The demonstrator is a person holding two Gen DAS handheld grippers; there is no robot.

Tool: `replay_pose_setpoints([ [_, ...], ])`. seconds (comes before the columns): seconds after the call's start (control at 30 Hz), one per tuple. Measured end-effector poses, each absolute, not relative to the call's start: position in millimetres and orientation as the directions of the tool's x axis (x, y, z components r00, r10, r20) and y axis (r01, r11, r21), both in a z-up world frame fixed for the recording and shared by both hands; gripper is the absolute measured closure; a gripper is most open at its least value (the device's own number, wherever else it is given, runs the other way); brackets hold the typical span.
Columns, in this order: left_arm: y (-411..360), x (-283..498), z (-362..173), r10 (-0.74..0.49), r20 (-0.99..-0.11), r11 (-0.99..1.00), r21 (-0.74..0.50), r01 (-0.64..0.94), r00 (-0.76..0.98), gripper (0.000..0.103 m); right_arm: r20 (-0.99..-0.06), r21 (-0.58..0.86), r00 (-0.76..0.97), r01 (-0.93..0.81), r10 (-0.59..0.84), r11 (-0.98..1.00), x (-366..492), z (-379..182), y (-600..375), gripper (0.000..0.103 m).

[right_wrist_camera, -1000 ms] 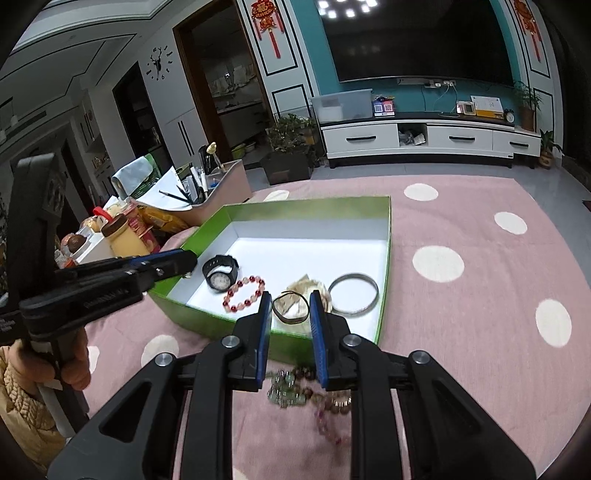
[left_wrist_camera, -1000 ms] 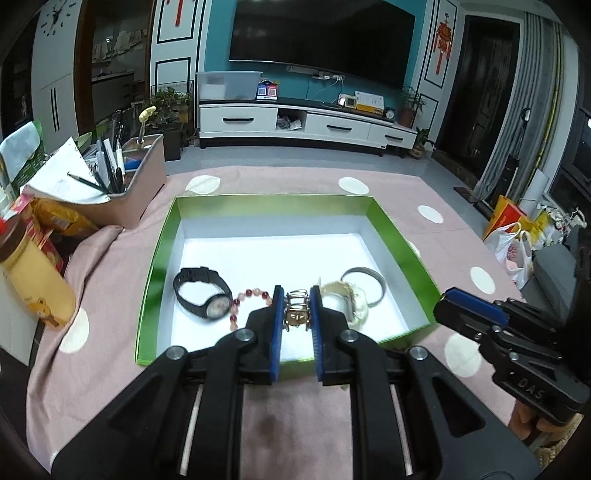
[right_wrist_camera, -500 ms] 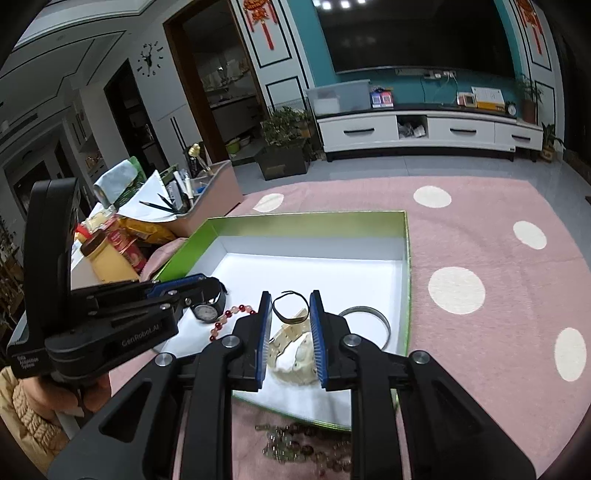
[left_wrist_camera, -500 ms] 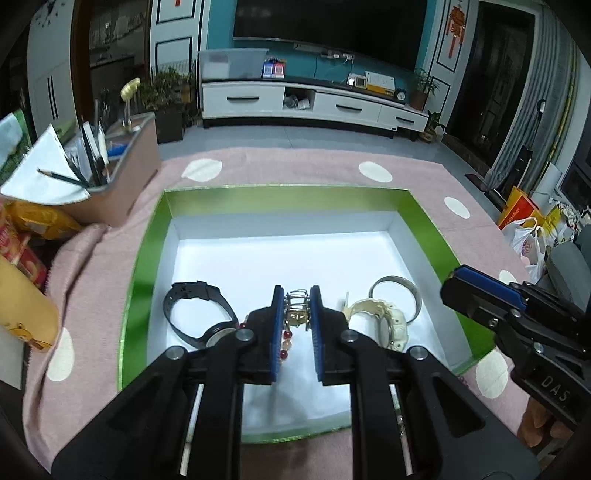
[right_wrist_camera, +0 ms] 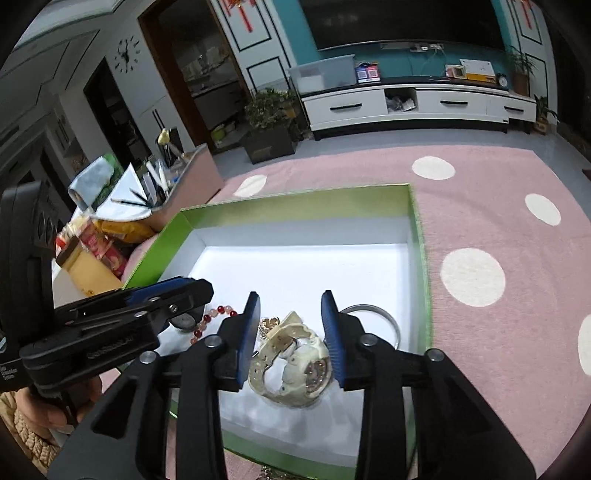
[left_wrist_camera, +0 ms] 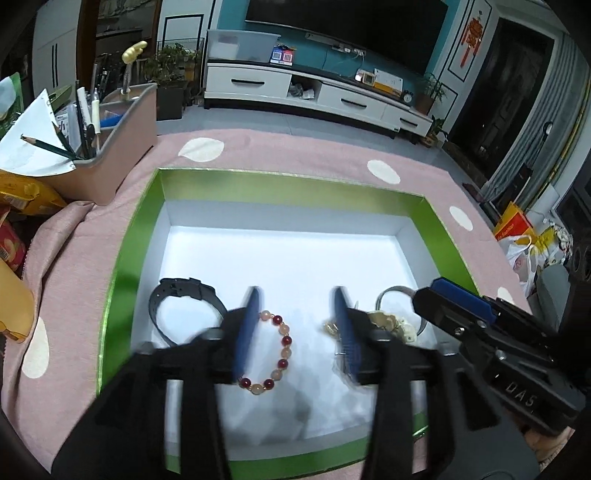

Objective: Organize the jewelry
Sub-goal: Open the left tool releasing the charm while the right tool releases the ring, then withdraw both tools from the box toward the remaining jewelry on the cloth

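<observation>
Both tongs hang over the near end of the green box point(left_wrist_camera: 122, 258), jaws just opened and gripping nothing. The left tongs point(left_wrist_camera: 295, 325) stand apart over the bead bracelet point(left_wrist_camera: 275, 354), low centre of their view. The right tongs point(right_wrist_camera: 290, 332) straddle the cream watch point(right_wrist_camera: 295, 362), lying flat, strap curled, its case toward the right jaw.

A home living room: a large dark television point(left_wrist_camera: 343, 35) hangs on a teal wall above a long white media cabinet point(right_wrist_camera: 417, 105), red knot ornaments point(left_wrist_camera: 470, 38) flank it, potted plants point(right_wrist_camera: 267, 110) stand on the floor, and a wall clock point(right_wrist_camera: 125, 55) hangs beside a doorway.
</observation>
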State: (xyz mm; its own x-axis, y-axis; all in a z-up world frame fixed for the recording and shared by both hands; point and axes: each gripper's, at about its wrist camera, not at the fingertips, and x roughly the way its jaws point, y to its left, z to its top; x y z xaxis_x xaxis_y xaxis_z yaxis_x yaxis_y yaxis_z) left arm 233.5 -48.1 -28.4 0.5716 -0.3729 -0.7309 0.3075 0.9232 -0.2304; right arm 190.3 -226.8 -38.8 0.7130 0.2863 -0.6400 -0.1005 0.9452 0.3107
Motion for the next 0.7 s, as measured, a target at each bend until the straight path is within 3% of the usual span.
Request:
replay_pose_setpoints([
  [0.3,-27.4,206.4,-5.7,-0.385,-0.694,0.922,-0.256,0.291,0.609,0.018,-0.606,0.337,0.747,-0.070,0.273,0.939,148.7,-22.4,-258.0,0.064],
  [0.4,-22.9,194.0,0.1,-0.395,-0.685,0.918,-0.274,0.286,0.612,0.007,-0.602,0.338,0.755,-0.054,0.260,0.940,130.5,-18.4,-269.1,0.058],
  [0.7,-13.0,143.5,0.9,-0.454,-0.677,0.891,-0.354,0.284,0.579,0.002,-0.606,0.349,0.761,-0.008,0.232,0.937,77.9,-18.3,-292.4,0.058],
])
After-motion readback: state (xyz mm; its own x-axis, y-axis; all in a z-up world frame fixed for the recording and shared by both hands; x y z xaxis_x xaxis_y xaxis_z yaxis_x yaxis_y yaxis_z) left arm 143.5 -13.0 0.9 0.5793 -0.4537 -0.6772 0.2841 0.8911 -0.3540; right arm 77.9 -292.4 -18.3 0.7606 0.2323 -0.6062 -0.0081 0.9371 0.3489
